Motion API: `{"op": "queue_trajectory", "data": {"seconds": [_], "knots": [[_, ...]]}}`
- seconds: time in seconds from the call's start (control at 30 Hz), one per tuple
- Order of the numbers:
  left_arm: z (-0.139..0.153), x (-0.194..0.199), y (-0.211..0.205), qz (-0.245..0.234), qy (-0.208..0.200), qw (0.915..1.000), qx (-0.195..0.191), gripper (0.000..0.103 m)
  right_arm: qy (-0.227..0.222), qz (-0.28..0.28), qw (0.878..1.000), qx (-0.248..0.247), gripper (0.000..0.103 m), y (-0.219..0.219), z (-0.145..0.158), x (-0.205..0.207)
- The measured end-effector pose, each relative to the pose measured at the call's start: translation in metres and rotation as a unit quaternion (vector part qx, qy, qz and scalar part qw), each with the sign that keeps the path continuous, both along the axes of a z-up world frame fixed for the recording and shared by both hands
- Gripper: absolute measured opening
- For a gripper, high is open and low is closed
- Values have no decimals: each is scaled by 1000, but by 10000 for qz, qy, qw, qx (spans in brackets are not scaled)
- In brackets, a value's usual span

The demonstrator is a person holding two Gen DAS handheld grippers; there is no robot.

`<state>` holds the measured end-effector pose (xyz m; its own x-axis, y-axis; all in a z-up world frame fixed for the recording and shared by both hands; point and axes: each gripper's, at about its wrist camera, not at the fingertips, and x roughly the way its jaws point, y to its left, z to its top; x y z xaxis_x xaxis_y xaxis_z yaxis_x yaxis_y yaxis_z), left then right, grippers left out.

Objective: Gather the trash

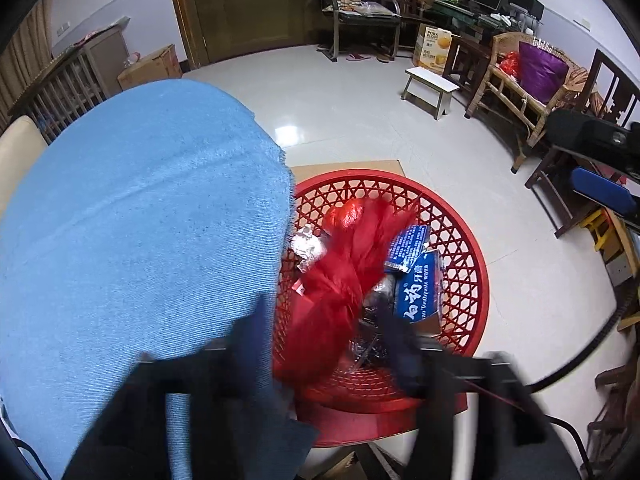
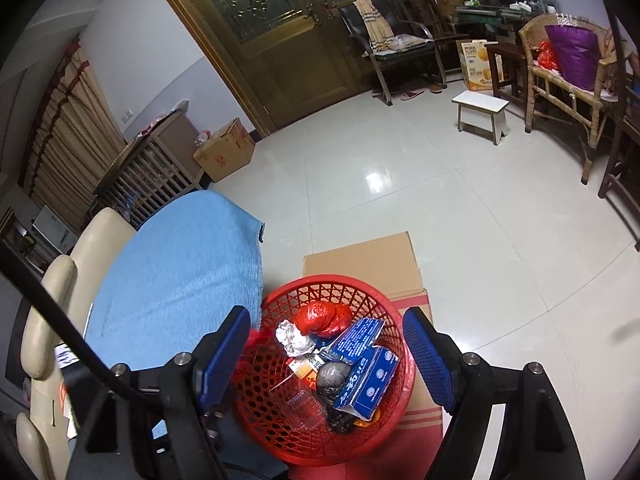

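Red lattice trash basket sits on a flattened cardboard sheet on the tiled floor, just right of a worktop covered in blue cloth.

Inside the basket: a crumpled red plastic bag at the far side, a foil ball left of it, a blue toothpaste box on the right, a second blue carton just beyond it, a grey-black wrapped lump in the middle, and a clear plastic tray near the front.

Right tool hangs over the basket, blue pads spread wide to either side of it, nothing between them.

Left tool is low over the basket's near rim. A big red mesh bag, motion-blurred, lies between its dark fingers and drapes down into the basket. Fingers stand apart; can't tell whether they're actually pinching the mesh. Blue cloth fills the left of that view.

Far side of the room: wooden double door, white stool, rattan bench with a purple bag.
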<state>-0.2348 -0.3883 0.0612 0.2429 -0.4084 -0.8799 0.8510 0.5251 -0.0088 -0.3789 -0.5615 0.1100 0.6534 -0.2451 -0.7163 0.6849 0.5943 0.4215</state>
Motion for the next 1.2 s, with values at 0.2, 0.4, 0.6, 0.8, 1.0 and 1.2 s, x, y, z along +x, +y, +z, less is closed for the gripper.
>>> {"op": "queue_trajectory", "data": {"seconds": [0.2,0.4,0.6,0.8,1.0,1.2], "knots": [[15,1,10,24,-118,9998,-161,74,-28,-73,9999,-79,81,3,12,-4],[31,16,42,361,-209,9984,-378,74,55,86,9999,-104,81,23,12,5],[42,27,79,680,-406,9954,-538,78,295,293,9991,-119,81,61,3,12],[46,31,115,982,-530,9918,-622,78,526,388,9974,-297,81,94,2,12],[50,35,143,1234,-532,9877,-794,78,547,448,9962,-499,81,118,10,11],[52,31,153,1202,-537,9871,-911,79,600,607,9938,-716,81,137,13,13]]}}
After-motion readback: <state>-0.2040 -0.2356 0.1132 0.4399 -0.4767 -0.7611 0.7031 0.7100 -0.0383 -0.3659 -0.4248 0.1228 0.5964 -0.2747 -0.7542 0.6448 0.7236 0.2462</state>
